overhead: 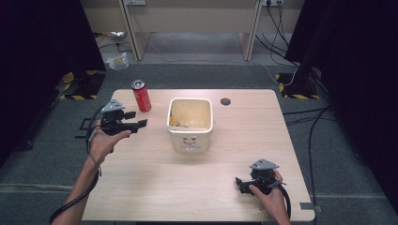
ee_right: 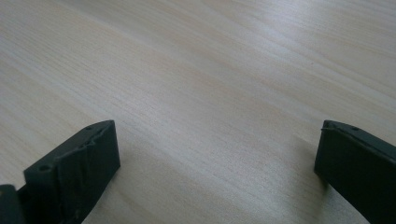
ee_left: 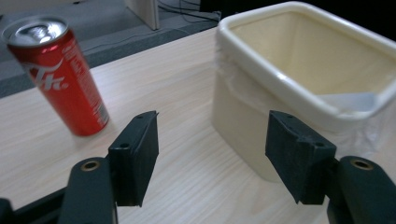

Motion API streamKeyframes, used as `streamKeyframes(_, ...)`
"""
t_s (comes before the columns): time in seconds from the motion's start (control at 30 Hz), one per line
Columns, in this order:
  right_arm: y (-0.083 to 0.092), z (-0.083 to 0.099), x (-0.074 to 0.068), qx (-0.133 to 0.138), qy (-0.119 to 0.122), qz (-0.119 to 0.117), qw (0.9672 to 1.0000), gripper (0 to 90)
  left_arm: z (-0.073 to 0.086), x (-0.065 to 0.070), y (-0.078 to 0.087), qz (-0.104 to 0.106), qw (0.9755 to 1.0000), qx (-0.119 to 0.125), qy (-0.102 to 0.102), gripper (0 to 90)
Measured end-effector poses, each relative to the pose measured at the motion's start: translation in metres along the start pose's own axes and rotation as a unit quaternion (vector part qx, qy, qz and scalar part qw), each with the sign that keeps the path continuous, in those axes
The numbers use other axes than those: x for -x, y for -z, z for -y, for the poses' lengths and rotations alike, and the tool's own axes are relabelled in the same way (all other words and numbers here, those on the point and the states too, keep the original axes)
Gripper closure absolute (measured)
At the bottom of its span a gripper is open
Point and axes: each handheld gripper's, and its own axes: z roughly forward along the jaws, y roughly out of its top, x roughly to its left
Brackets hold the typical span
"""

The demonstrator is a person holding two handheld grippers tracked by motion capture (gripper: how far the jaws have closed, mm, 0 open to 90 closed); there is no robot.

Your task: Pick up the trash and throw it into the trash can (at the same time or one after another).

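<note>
Red can (ee_left: 58, 74) left of spread left gripper (ee_left: 212, 158) fingers (ee_left: 135, 156), untouched

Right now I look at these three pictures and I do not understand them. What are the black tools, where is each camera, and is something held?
No robot is here. A person holds a hand tool with two black jaws in each hand: the left gripper and the right gripper. The high view looks down on a wooden table from above. The other two cameras ride on the tools and look along their jaws. On the table stand a red drink can, upright, and a cream bin lined with a plastic bag. The left gripper view faces the can and the bin; the right gripper view faces bare wood. Both grippers are open and hold nothing.
</note>
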Motion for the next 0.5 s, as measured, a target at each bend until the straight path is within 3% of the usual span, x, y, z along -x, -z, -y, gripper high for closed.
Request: streamKeyframes(0.5, 0.0, 0.0, 0.0, 0.0, 0.0, 0.0, 1.0, 0.1, 0.016, -0.032, -0.045, -0.052, 0.998, -0.007, 0.036, 30.9)
